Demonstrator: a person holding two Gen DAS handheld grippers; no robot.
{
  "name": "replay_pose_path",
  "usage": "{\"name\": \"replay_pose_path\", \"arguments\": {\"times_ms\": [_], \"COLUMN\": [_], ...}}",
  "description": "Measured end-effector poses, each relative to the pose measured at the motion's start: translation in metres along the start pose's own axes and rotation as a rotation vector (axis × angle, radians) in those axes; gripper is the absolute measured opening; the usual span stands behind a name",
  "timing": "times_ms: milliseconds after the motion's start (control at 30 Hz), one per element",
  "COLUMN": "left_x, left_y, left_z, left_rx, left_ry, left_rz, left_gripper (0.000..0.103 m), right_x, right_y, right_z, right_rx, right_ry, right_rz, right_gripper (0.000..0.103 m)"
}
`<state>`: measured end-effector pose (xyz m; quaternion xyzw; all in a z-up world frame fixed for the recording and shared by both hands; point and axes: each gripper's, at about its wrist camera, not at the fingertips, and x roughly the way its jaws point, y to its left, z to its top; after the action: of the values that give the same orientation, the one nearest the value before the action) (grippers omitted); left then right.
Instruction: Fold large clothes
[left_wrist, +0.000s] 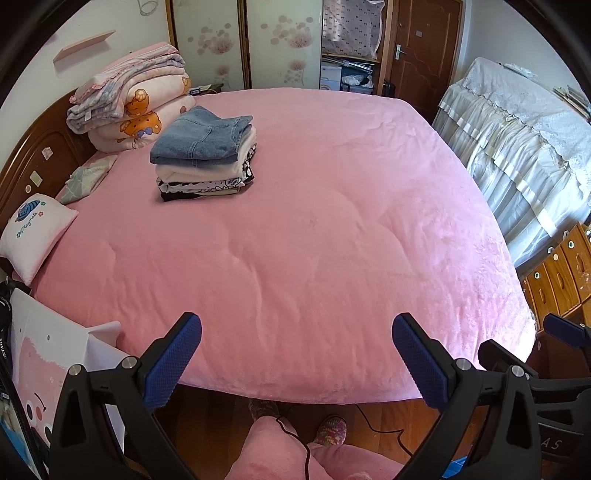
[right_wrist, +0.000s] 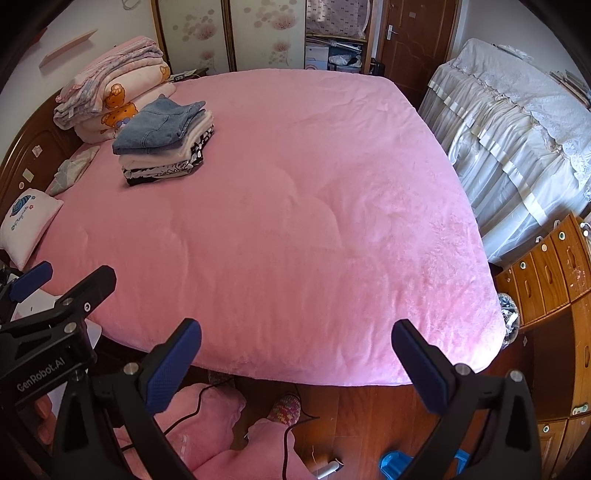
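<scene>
A neat pile of folded clothes (left_wrist: 205, 155) with blue jeans on top lies on the far left of the pink bed cover (left_wrist: 314, 229); the right wrist view shows the same pile (right_wrist: 162, 140). My left gripper (left_wrist: 295, 354) hangs open over the bed's near edge, nothing between its blue pads. My right gripper (right_wrist: 295, 362) is open just as wide, also empty, above the same edge. Each gripper shows at the other view's side: the right one (left_wrist: 565, 336) and the left one (right_wrist: 33, 280). No unfolded garment lies on the bed (right_wrist: 295, 221).
Folded quilts (left_wrist: 129, 103) and small pillows (left_wrist: 33, 236) sit by the wooden headboard at left. A cloth-covered piece of furniture (left_wrist: 517, 147) and wooden drawers (right_wrist: 546, 269) stand at right. A person's pink-trousered legs and slippers (right_wrist: 284, 406) are on the wooden floor below, with a black cable.
</scene>
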<state>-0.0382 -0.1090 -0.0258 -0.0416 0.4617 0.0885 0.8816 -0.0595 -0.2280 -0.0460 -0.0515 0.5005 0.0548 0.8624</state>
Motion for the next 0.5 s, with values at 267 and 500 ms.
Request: {"name": "replay_pose_path", "arguments": {"times_ms": [267, 500], "left_x": [0.0026, 0.0044], "left_y": [0.0011, -0.0021], "left_z": [0.0011, 0.0022], "left_rx": [0.010, 0.016], "left_ry": [-0.003, 0.000], "left_rz": [-0.031, -0.031], "left_gripper": [0.102, 0.102], "right_x": [0.0076, 0.0097], "right_y": [-0.0015, 0.0019], "right_z": [0.0004, 0.0009], "right_rx": [0.017, 0.008], "right_ry": [0.039, 0.044], "right_rz": [-0.006, -0.007], "right_gripper": [0.103, 0.103]}}
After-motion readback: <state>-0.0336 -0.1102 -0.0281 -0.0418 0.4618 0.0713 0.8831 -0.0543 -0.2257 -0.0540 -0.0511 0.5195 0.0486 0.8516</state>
